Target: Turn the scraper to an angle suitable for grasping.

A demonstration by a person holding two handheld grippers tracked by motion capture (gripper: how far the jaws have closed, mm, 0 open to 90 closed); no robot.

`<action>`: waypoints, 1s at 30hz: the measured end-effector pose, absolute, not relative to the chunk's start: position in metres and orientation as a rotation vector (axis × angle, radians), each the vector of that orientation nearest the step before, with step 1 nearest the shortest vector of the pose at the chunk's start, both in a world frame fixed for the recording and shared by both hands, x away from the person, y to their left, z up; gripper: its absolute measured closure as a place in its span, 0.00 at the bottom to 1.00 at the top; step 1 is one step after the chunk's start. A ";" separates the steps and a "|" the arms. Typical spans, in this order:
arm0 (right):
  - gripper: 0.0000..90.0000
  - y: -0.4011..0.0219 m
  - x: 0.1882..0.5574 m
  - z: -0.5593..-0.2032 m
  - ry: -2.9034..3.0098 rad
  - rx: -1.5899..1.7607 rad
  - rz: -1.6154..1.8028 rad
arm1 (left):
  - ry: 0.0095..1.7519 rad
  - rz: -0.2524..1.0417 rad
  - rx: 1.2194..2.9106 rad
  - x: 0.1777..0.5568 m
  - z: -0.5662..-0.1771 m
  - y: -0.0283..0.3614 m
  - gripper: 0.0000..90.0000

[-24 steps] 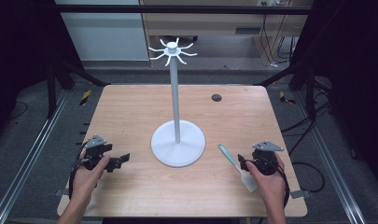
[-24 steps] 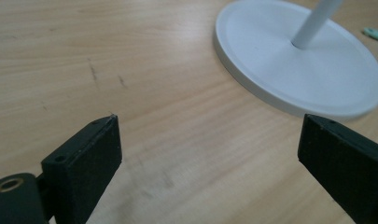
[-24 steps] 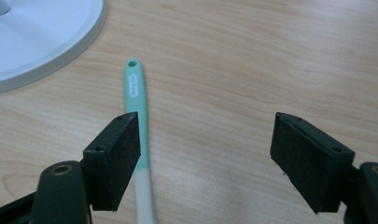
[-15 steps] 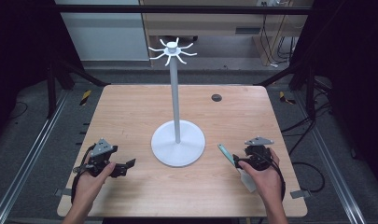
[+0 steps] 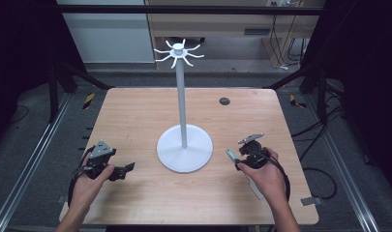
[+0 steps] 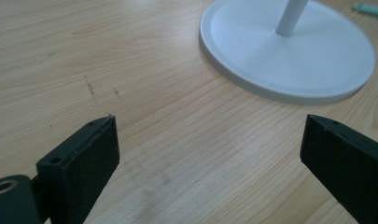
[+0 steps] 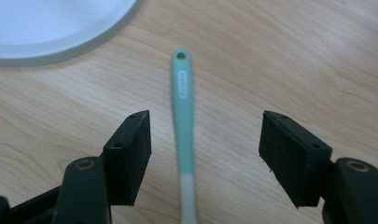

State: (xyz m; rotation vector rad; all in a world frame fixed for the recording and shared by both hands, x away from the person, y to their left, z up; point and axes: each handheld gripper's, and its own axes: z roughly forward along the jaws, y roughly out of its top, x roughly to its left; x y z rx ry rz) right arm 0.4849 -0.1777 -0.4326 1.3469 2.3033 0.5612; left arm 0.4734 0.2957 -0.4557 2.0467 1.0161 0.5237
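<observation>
- Right gripper: jaws wide, one on each side of the toothbrush, neither touching it. The green handle runs between them toward 12 o'clock in the right gripper view, its holed end pointing at the stand's rim; the white part passes out at the bottom edge.
- Left gripper: jaws wide, nothing between them. It sits low over bare wood, aimed at the stand base.
- Progress, as judged: early. The toothbrush lies flat on the table and is not gripped or lifted. The right gripper looks lined up for a pinch across the handle; closing, lifting and any placing are left. The hole in the handle end and the hooks atop the stand suggest hanging as the aim, but that is a guess.
- In the high view the right gripper is at 4 o'clock of the table, just right of the base, with the green tip ahead of it; the left gripper is at 8 o'clock, apart from the base.
- Stand: white pole on a round base at table centre, upright, spoked hooks on top, all empty.
- Table: light wood, faintly scuffed; a small dark round insert at 1 o'clock.
- Room: dark frame rails on both sides, grey floor, cables at right, pale cabinets behind.
</observation>
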 end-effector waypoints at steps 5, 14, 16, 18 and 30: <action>0.43 -0.168 0.493 -0.428 2.368 1.327 0.476 | 1.054 0.454 2.017 0.477 -0.463 0.300 0.05; 0.44 -0.166 0.515 -0.425 2.426 1.307 0.379 | 1.055 0.466 1.999 0.488 -0.465 0.303 0.05; 0.47 -0.166 0.520 -0.426 2.441 1.321 0.382 | 1.069 0.467 1.984 0.489 -0.466 0.306 0.05; 0.50 -0.164 0.525 -0.429 2.454 1.337 0.371 | 1.090 0.466 1.958 0.490 -0.466 0.310 0.05; 0.59 -0.156 0.546 -0.447 2.514 1.404 0.308 | 1.153 0.435 1.865 0.495 -0.466 0.327 0.06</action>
